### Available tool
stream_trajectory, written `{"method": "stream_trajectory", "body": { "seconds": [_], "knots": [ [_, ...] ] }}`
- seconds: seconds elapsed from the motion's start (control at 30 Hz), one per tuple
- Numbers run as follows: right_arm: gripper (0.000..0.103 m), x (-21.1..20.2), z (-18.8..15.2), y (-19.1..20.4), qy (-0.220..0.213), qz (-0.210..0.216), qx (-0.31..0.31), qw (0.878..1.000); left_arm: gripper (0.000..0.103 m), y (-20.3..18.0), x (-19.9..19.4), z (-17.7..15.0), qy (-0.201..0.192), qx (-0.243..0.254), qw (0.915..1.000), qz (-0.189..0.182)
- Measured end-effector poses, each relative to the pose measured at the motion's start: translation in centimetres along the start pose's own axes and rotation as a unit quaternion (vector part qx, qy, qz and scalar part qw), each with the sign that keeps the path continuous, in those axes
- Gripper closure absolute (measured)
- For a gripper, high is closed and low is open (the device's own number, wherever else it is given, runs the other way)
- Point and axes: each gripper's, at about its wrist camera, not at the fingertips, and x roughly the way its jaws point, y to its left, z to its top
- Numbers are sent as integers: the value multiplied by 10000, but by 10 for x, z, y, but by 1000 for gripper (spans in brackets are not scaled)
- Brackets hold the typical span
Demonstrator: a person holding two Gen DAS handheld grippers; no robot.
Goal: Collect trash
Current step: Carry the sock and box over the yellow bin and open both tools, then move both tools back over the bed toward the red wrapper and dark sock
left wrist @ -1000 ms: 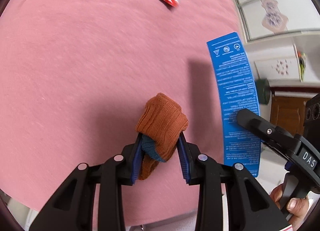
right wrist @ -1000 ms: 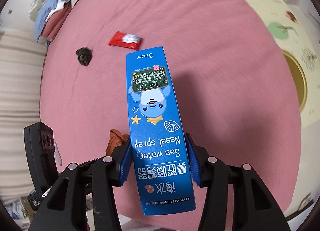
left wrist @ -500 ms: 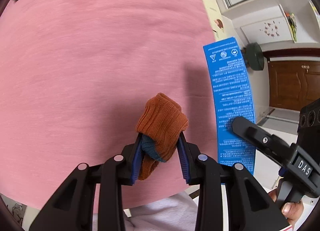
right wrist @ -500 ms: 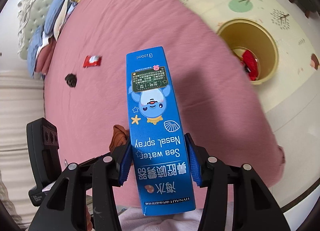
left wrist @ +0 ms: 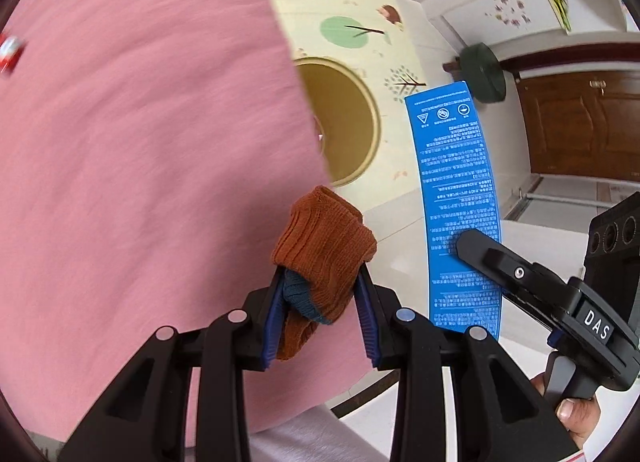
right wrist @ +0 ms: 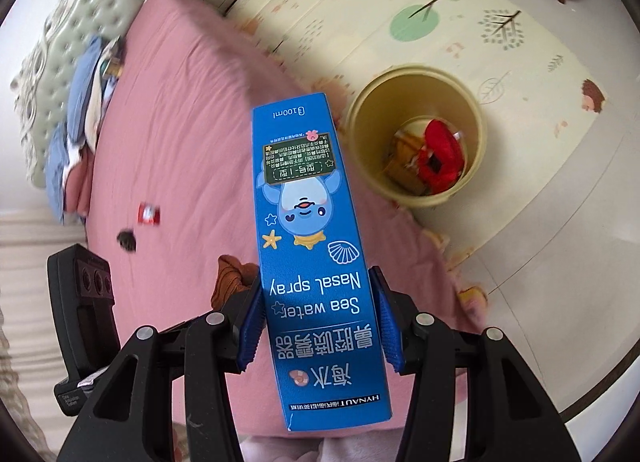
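Blue nasal-spray box [right wrist: 316, 246] is clamped low down in the right gripper [right wrist: 318, 320], most of its length sticking out past the pads toward twelve o'clock. The left gripper [left wrist: 320, 310] is closed on a bunched orange sock [left wrist: 322, 252]. Both loads are in the air near the edge of the pink bed [left wrist: 140, 150]. The yellow bin [right wrist: 416, 142] sits on the play mat [right wrist: 540, 74] at about two o'clock from the box, red rubbish already inside. The risk, as I see it: a long box held by its tail could pivot or hit the rim and land on the mat. A red wrapper [right wrist: 149, 214] and a dark scrap [right wrist: 127, 240] wait on the bed at nine o'clock.
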Motion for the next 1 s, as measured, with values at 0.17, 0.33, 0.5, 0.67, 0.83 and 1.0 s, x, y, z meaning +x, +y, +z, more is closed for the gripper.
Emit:
{"method": "stream_trajectory", "body": {
  "seconds": [0.17,0.33,0.5,0.67,0.83,1.0],
  "knots": [
    [55,-13,28,-28,-178,31,255,9995,70,-22,8,23,63,247,9997,28],
    [55,-16,59,-44,-263,37,359,9990,70,-41,15,52,52,331,9994,-30],
    [55,-8,88,-54,-158,119,440,9988,69,-51,30,83,136,375,9992,37],
    [53,-8,111,-52,-218,93,406,9989,66,-62,36,104,104,493,9987,36],
    [43,-11,132,-59,-337,-42,594,9977,21,-68,30,114,-44,572,9983,78],
    [43,-14,136,-62,-319,-33,673,9972,20,-62,26,115,-1,574,9981,223]
  ]
}}
